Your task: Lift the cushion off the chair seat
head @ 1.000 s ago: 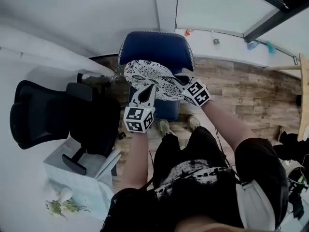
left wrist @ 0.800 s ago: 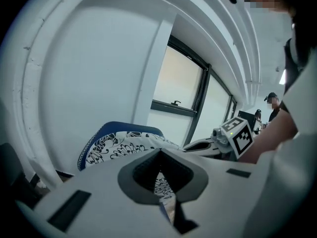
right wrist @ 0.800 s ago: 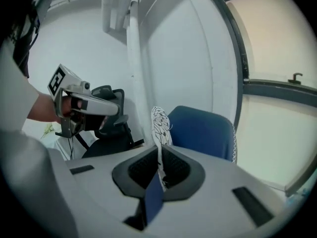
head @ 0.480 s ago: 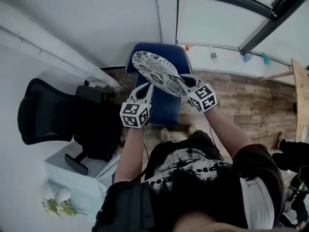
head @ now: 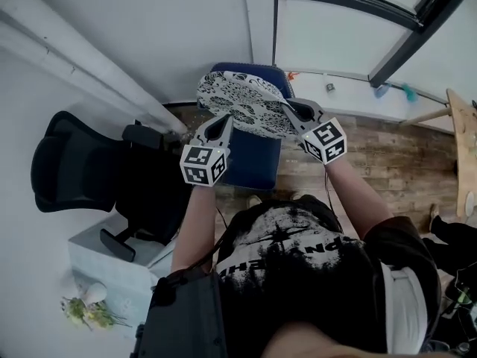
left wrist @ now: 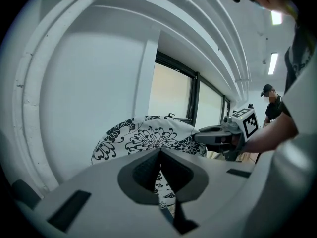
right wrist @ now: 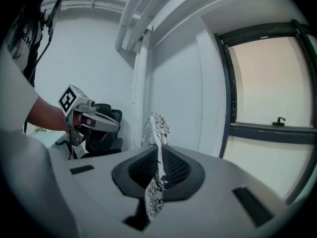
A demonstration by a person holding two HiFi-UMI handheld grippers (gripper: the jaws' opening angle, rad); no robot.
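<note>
Wall (head: 171,28) fwd; office chair (head: 74,171) L; blue chair (head: 252,166) below.

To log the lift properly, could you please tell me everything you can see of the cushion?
The cushion is round, thin and soft-looking, white fabric with a black floral print. It hangs tilted in the air above the blue chair, apparently clear of it. The left hand-held gripper and the right hand-held gripper each pinch an opposite edge.

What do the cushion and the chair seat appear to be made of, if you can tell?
Cushion: looks like thin matte cloth, white with a black floral print; its edge droops limply where the right tool pinches it. Chair seat: smooth dark-blue upholstery, perhaps faux leather or tight fabric; the view is too coarse to tell.
</note>
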